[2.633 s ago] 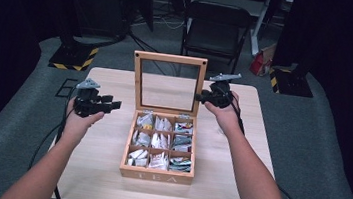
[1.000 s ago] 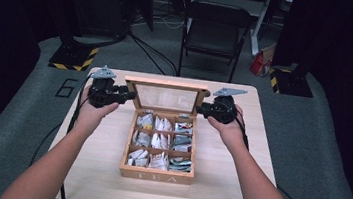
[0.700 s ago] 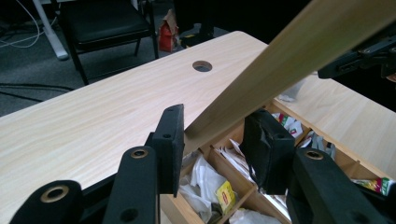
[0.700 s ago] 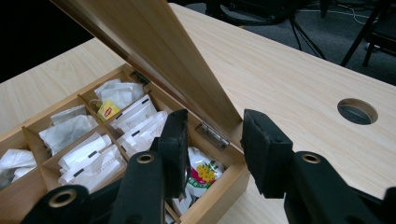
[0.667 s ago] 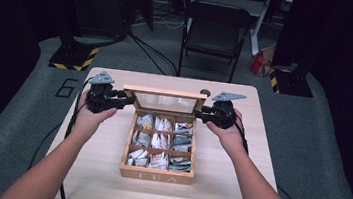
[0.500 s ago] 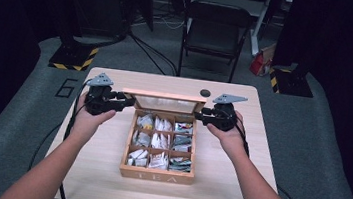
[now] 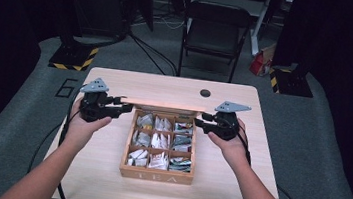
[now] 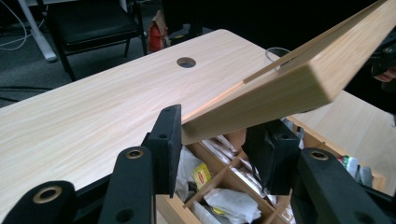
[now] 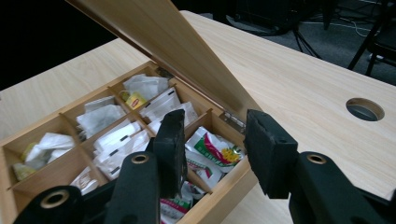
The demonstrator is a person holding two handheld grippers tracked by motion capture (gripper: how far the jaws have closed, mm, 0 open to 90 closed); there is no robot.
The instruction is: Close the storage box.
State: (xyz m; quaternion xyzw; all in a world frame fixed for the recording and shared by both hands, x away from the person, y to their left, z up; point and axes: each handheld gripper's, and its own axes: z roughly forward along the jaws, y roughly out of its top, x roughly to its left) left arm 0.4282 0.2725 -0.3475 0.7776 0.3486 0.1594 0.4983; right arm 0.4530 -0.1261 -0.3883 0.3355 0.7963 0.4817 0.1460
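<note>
You are working at a pale wooden table [image 7: 106, 172] with a round cable hole [image 7: 205, 93] near its far edge, standing on grey carpet in a dark room; a black folding chair [image 7: 216, 31] sits beyond it, and yellow-black striped bases [image 7: 72, 57] flank the far corners. The wooden tea box [image 7: 157, 174] sits mid-table, its compartments full of tea bags [image 7: 161, 140]. Its lid [image 8: 299, 70] tilts low over the back row. Your left gripper [image 7: 123, 107] has the lid's corner between jaws that have just been opening, one pad touching the edge. Your right gripper [image 7: 204, 123] hovers at the box's right rear corner, jaws parted and empty
</note>
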